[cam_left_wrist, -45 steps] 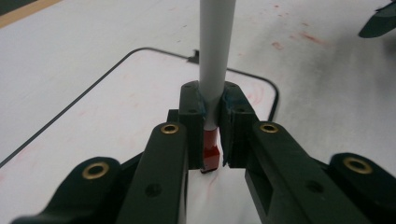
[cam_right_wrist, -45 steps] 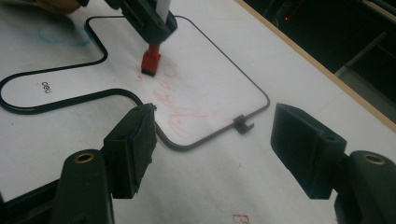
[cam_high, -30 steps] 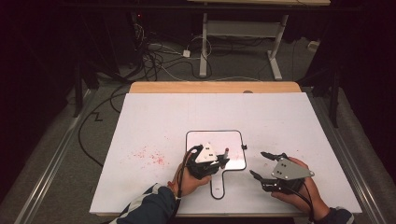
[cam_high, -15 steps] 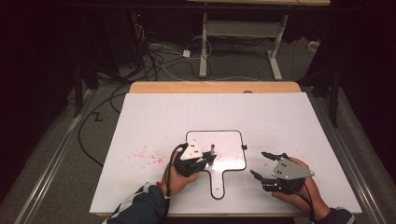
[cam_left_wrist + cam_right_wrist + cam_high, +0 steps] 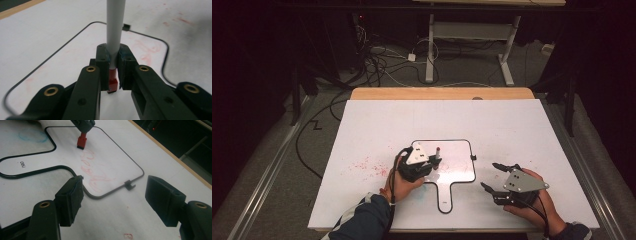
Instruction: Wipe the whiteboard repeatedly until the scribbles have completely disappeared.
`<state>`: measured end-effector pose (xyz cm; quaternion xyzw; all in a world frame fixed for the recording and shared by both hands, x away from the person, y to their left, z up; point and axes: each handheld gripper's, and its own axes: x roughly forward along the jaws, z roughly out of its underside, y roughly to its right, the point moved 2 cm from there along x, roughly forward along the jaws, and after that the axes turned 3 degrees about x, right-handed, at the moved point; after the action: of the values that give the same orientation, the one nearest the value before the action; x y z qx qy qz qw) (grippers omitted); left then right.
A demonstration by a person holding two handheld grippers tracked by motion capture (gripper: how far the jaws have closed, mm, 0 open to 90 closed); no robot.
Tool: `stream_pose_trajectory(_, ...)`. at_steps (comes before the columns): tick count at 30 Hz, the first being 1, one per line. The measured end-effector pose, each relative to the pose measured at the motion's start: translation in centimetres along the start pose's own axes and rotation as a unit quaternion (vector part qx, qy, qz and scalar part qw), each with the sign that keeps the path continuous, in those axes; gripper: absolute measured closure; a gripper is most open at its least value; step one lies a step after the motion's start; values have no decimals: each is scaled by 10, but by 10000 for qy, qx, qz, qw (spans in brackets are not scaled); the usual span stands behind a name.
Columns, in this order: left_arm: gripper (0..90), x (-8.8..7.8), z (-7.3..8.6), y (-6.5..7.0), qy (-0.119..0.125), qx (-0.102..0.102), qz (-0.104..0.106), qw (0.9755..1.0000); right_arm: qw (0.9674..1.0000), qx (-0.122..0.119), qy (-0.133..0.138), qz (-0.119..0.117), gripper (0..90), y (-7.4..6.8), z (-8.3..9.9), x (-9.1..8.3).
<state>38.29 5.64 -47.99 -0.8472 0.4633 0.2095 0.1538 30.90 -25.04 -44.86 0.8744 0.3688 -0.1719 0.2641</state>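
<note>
- A marker [image 5: 114,37], smooth grey barrel with a red end, stands pinched between the left gripper [image 5: 114,72]'s black jaws, above a paddle-shaped whiteboard [image 5: 459,165].
- Faint red scribbles [image 5: 96,175] mark the glossy board ahead of the right gripper [image 5: 113,195], whose jaws are spread.

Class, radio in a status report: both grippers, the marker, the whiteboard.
Left gripper shut on marker, over whiteboard. Right gripper open, empty, beside board. Faint red scribbles on board. Nothing in the way.
</note>
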Motion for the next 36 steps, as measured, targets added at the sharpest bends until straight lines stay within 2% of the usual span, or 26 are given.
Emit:
stream_pose_trajectory(1, 790, -4, 2, -4, -27, 2, -54, 10000, 10000, -2, 2, 5, 312, 0, 0, 0)
stream_pose_trajectory(4, 790, -15, 11, -14, -8, -162, -93, 9998, 10000, 8, -16, -2, 312, -1, 0, 1)
stream_pose_trajectory(7, 790, -24, 17, -18, -22, -136, -137, 9998, 10000, -42, -24, -19, 312, -2, 0, 2)
stream_pose_trajectory(11, 790, -24, 18, -19, 38, -237, -155, 9996, 10000, -51, -32, -13, 312, -2, -1, 2)
stream_pose_trajectory(16, 791, -5, 4, -6, 14, -135, -31, 9999, 10000, -51, -28, -31, 313, -2, -2, 3)
stream_pose_trajectory(19, 791, 9, -7, 5, -30, 10, 70, 10000, 10000, -70, -44, -41, 312, -3, -2, 4)
stream_pose_trajectory(20, 791, 19, -14, 13, -22, 39, 172, 9998, 10000, -68, -35, -39, 312, -2, -2, 4)
stream_pose_trajectory(21, 791, 19, -14, 13, -22, 39, 172, 9998, 10000, -68, -35, -39, 312, -2, -2, 4)
stream_pose_trajectory(26, 791, 38, -28, 35, 13, 161, 396, 9991, 10000, -41, -19, -7, 312, 0, -1, 2)
stream_pose_trajectory(27, 791, 45, -33, 44, 26, 211, 534, 9983, 10000, -40, -21, -4, 312, 0, 0, 1)
stream_pose_trajectory(28, 791, 45, -33, 44, 26, 211, 534, 9983, 10000, -39, -21, 11, 313, 1, 0, 1)
stream_pose_trajectory(31, 791, 53, -38, 57, 51, 301, 667, 9973, 10000, -34, -13, 31, 313, 2, 0, 0)
stream_pose_trajectory(33, 791, 54, -40, 62, 35, 422, 676, 9968, 10000, -30, -23, 40, 313, 2, 0, -1)
stream_pose_trajectory(35, 791, 52, -38, 59, 37, 421, 690, 9967, 10000, -27, -18, 49, 313, 2, 1, -1)
stream_pose_trajectory(36, 791, 46, -34, 52, 50, 343, 638, 9974, 10000, -57, -7, 59, 313, 3, 1, -2)
